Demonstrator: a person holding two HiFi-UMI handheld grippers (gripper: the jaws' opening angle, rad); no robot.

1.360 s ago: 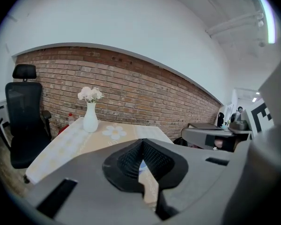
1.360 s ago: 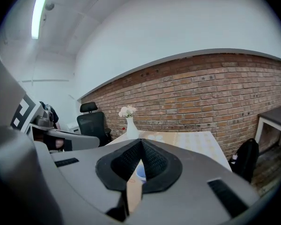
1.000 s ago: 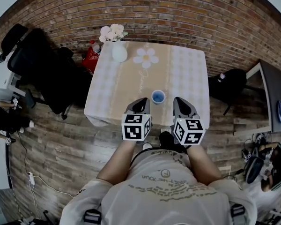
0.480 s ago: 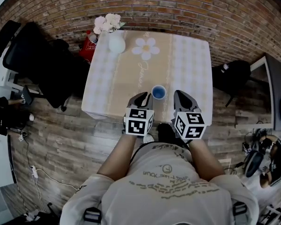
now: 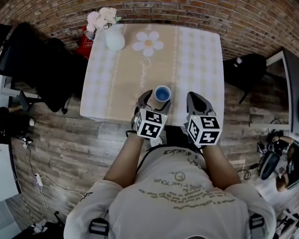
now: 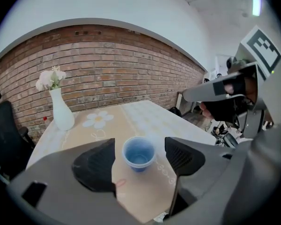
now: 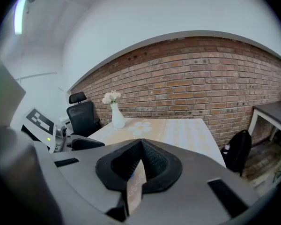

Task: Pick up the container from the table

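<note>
Closer now, my left fingers (image 6: 96, 165) have just been opening. They flank the cup (image 6: 139, 153) without touching it; my right fingers (image 7: 154, 165) are closed.

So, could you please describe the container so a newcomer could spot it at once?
Find the checked-cloth table by the brick wall. On its beige runner, close to the near edge, stands a small round blue plastic cup. Its only neighbour, a tall white vase of flowers, is at the far corner.
</note>
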